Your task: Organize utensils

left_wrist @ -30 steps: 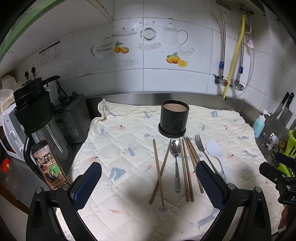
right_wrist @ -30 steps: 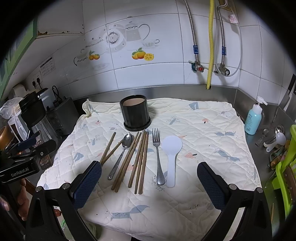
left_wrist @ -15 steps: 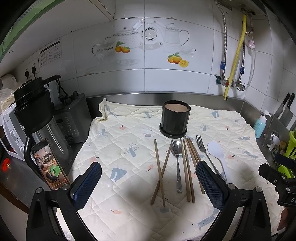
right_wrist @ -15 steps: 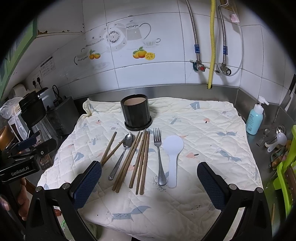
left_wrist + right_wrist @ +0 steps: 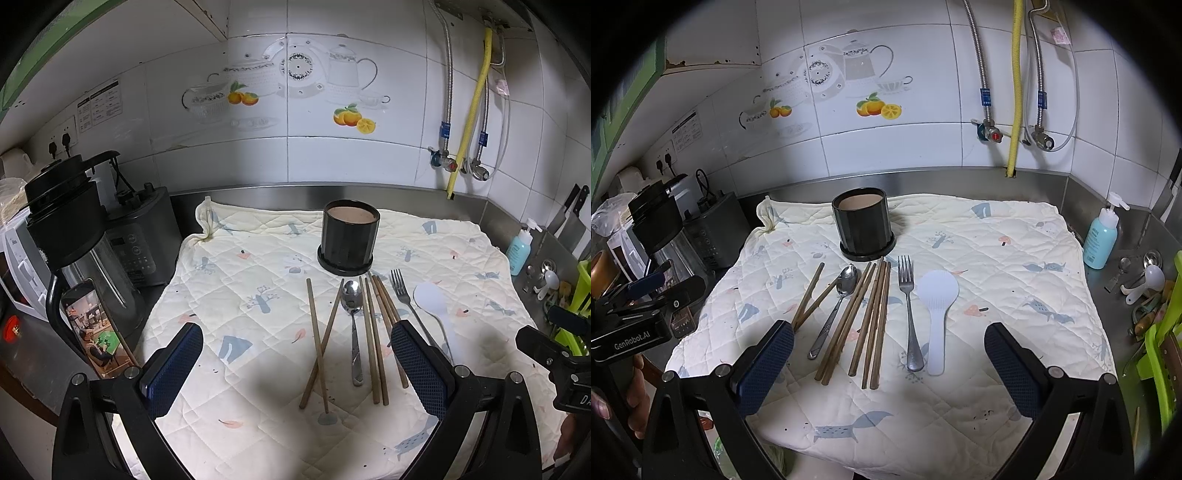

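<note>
Laid in a row on the quilted cloth [image 5: 997, 258], just in front of the black holder [image 5: 864, 225]: wooden chopsticks [image 5: 871, 321], steel spoon [image 5: 834, 306], fork [image 5: 910, 314], white rice paddle [image 5: 936, 314]. Two chopsticks crossed at the row's left end [image 5: 319, 339]. Left gripper [image 5: 295, 363] spread wide above the near cloth, gripping nothing. Right gripper [image 5: 890, 363] likewise wide apart and bare. Blue soap bottle [image 5: 1102, 236] off to the right on the steel counter [image 5: 1126, 295].
</note>
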The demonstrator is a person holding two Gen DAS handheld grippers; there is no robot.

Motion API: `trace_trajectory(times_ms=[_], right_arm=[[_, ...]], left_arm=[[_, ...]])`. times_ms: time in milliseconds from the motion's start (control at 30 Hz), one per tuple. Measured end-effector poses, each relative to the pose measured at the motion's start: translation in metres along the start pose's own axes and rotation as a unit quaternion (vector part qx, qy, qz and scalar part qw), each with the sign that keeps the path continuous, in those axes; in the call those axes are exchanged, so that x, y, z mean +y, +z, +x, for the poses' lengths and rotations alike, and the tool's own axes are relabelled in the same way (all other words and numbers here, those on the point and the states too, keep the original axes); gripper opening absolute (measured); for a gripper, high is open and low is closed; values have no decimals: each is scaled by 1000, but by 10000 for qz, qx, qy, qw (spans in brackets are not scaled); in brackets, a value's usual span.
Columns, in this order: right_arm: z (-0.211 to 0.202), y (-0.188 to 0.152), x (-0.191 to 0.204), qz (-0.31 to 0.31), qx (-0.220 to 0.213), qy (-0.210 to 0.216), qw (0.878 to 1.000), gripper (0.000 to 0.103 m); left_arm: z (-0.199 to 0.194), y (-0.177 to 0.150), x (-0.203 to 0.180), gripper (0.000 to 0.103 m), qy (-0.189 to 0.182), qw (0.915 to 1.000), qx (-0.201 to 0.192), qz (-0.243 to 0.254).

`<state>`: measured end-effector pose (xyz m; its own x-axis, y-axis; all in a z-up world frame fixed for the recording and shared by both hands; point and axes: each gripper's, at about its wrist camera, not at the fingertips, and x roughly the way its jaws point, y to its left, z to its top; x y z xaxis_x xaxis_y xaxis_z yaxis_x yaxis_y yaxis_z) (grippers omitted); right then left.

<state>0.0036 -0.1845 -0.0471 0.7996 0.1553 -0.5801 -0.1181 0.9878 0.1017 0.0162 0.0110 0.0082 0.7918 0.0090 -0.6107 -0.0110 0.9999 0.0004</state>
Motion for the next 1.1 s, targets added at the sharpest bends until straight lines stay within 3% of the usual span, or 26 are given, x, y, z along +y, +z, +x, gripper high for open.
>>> trace_trajectory(times_ms=[433, 1100], right_arm=[[9, 1, -6, 19, 114, 4, 9999, 103], [58, 15, -22, 27, 505, 59, 9987, 103]], left_arm=[[11, 7, -5, 103, -64, 10000, 62, 42], [85, 25, 0, 100, -200, 9985, 515, 14]])
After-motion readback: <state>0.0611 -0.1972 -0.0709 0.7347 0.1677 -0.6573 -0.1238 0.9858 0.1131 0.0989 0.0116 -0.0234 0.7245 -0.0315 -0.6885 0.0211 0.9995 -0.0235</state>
